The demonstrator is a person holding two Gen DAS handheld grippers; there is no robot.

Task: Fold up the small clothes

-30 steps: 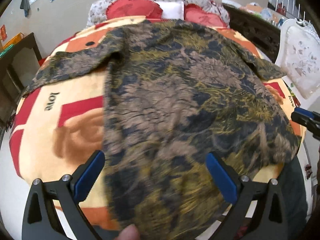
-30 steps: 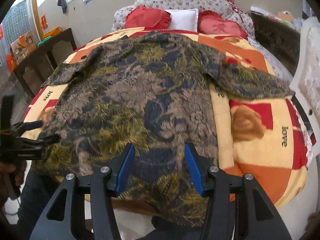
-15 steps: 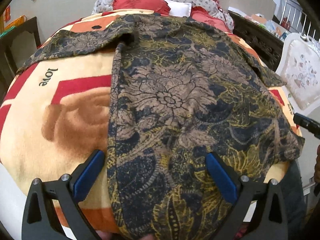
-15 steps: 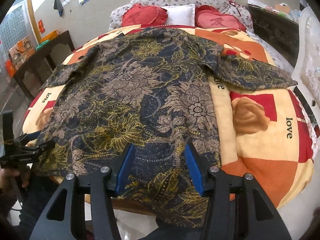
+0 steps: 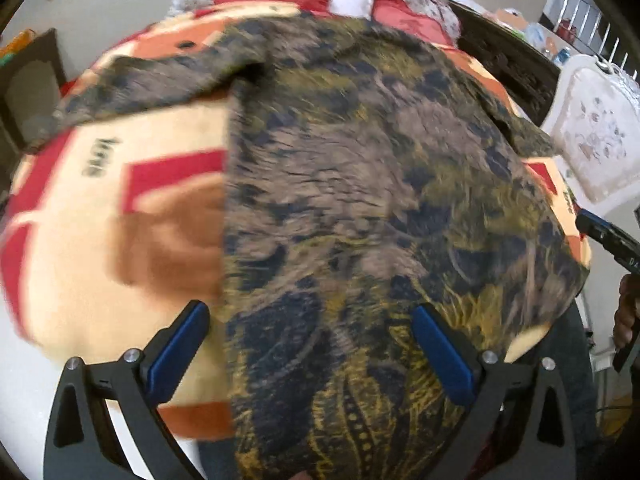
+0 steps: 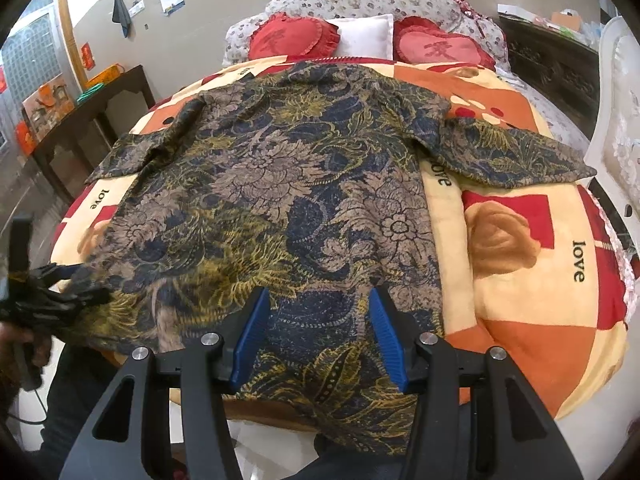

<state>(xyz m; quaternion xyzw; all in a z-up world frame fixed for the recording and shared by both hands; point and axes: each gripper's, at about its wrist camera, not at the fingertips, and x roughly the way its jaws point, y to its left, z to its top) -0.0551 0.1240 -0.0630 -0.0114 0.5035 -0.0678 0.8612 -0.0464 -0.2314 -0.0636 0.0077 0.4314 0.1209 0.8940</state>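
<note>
Shirt (image 6: 280, 208) lies spread flat on the blanket (image 6: 540, 264) of the bed, collar end far from my fingers, hem hanging over the near edge below them; both sleeves out to the sides. Right gripper (image 6: 318, 334): fingers spread, nothing between them but the hem cloth lying beyond, not pinched. Left gripper (image 5: 310, 354): fingers spread wide, straddling the left side seam near the hem, holding nothing. Left wrist view is motion-smeared, so I can't say whether a pad brushes the cloth; it looks clear of it. My judgement on handling: thin, light, limp woven fabric, no stiffness, will drape and slide a little on the fleecy blanket, which should grip it enough to keep the body from dragging. Not fragile. Best holds, as I read it: a sleeve cuff or the shoulder seam for the first inward fold, or the two hem corners just ahead of each set of fingers for a lengthwise fold. Pinch a single layer at an edge; mid-panel grabs would bunch it. Red heart pillows (image 6: 294, 38) sit at the far headboard, out of play.
</note>
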